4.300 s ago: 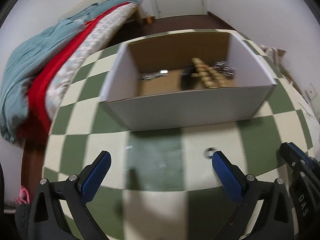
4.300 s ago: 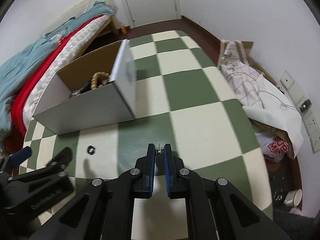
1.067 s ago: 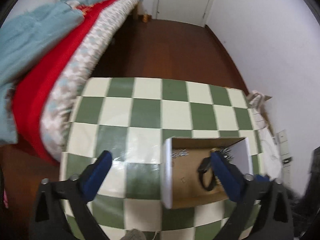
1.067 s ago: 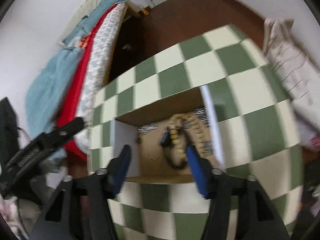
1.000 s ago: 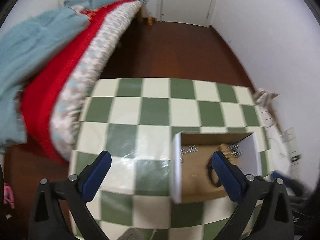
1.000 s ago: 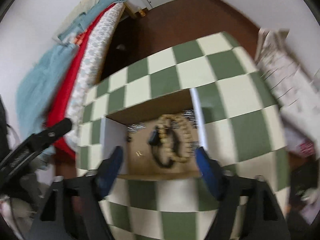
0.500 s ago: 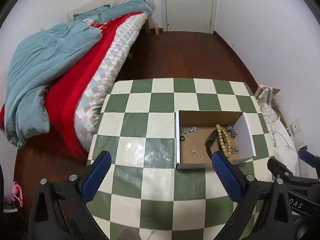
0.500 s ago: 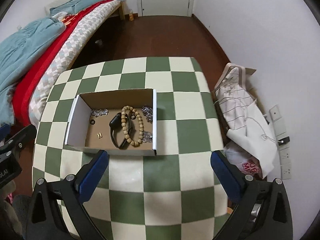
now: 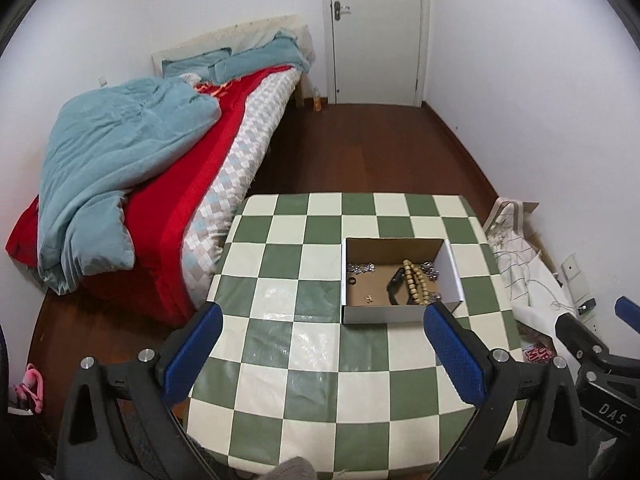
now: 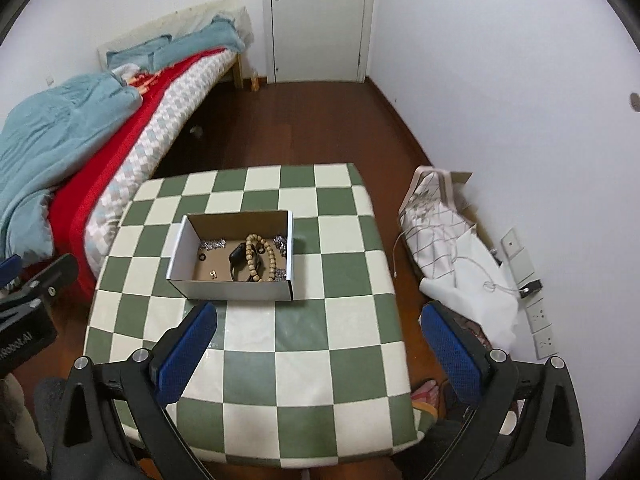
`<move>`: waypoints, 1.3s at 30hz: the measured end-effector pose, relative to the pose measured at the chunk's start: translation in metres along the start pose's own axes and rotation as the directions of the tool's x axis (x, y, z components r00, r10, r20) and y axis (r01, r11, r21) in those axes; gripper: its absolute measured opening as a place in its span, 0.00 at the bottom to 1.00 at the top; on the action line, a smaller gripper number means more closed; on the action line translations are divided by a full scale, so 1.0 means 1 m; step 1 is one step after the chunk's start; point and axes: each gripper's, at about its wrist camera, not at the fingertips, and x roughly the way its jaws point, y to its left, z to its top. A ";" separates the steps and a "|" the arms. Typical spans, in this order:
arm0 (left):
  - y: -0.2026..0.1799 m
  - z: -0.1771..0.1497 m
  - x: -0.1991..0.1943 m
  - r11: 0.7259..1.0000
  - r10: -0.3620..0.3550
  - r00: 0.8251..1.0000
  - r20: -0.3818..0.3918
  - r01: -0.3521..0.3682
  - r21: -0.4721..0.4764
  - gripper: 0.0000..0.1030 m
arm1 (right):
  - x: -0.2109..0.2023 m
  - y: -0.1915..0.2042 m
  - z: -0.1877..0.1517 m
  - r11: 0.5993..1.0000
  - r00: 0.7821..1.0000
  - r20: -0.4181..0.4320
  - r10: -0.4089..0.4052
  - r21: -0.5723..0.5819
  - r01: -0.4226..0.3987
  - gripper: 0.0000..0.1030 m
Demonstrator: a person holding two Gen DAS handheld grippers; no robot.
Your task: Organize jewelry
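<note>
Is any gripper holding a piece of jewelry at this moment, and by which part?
Nothing is held. The left gripper and the right gripper are both open and empty above the table; the jewelry lies in the box.

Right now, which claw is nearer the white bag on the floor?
Right. The right claw hangs open over the table edge next to the bag; the left claw hangs farther, toward the bed.

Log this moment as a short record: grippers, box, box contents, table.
left gripper: open, holds nothing, raised above the table
right gripper: open, holds nothing, raised above the table
box: open, upright on the table
in box: bead bracelet, black band, silver chains, black ring, gold earrings
table: green and cream checks; only the box seen on it
</note>
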 end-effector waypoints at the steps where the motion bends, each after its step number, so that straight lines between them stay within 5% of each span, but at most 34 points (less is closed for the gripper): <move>1: 0.000 -0.001 -0.007 1.000 0.001 1.000 0.009 -0.001 0.002 0.99 | -0.008 0.000 -0.001 1.000 1.000 0.012 -0.003 -0.001 0.003 1.00; 23: 0.010 -0.019 -0.102 0.998 -0.051 0.996 0.068 0.053 -0.026 0.99 | -0.136 -0.009 -0.030 1.000 0.991 0.132 0.029 -0.007 -0.028 1.00; 39: 0.002 0.018 -0.068 0.999 0.003 0.999 0.038 -0.001 -0.036 0.99 | -0.105 0.000 0.014 1.000 0.991 0.134 -0.016 -0.018 0.018 1.00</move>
